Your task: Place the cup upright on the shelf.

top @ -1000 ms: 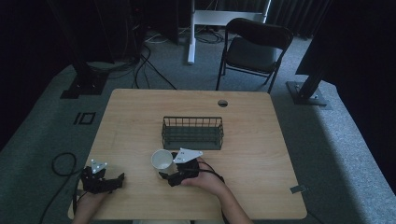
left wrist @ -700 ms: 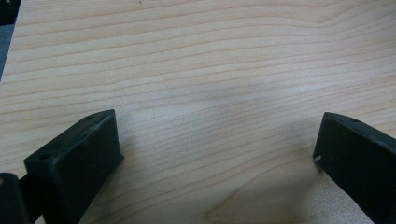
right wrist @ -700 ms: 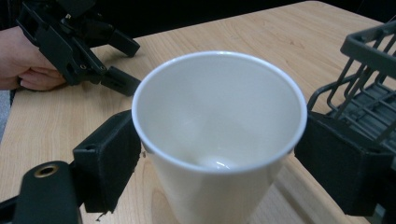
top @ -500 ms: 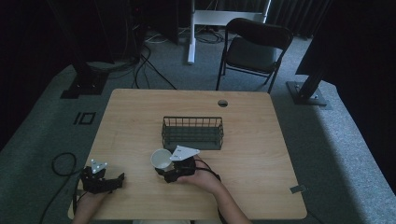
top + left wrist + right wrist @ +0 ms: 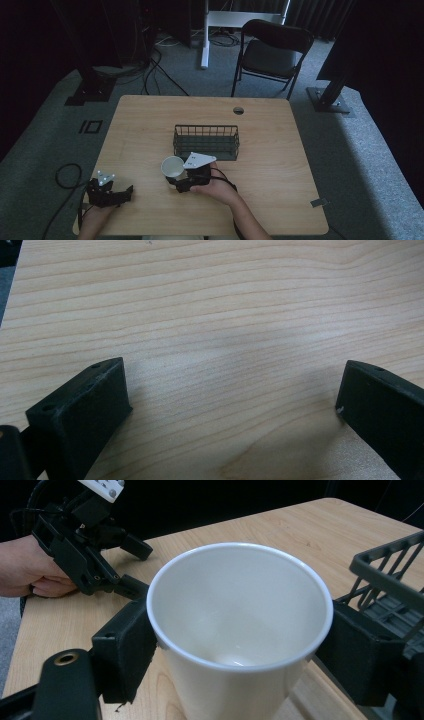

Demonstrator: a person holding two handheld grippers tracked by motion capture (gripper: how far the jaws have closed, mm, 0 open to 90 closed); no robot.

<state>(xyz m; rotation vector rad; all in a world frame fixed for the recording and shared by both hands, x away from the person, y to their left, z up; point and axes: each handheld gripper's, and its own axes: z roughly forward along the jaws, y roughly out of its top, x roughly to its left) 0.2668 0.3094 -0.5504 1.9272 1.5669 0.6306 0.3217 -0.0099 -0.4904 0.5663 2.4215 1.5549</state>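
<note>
Right gripper (image 5: 235,645) clamped on white cup (image 5: 240,630), upright, just near-left of wire basket (image 5: 206,141). Grasp done; placing in basket likely remains. Left gripper (image 5: 230,405) jaws apart, idle over table (image 5: 225,315), near-left corner.

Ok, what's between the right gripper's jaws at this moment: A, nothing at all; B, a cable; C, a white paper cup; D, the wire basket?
C: in the right gripper view the right gripper has a black jaw pressed on each side of the white cup, with the wire basket beside it.
</note>
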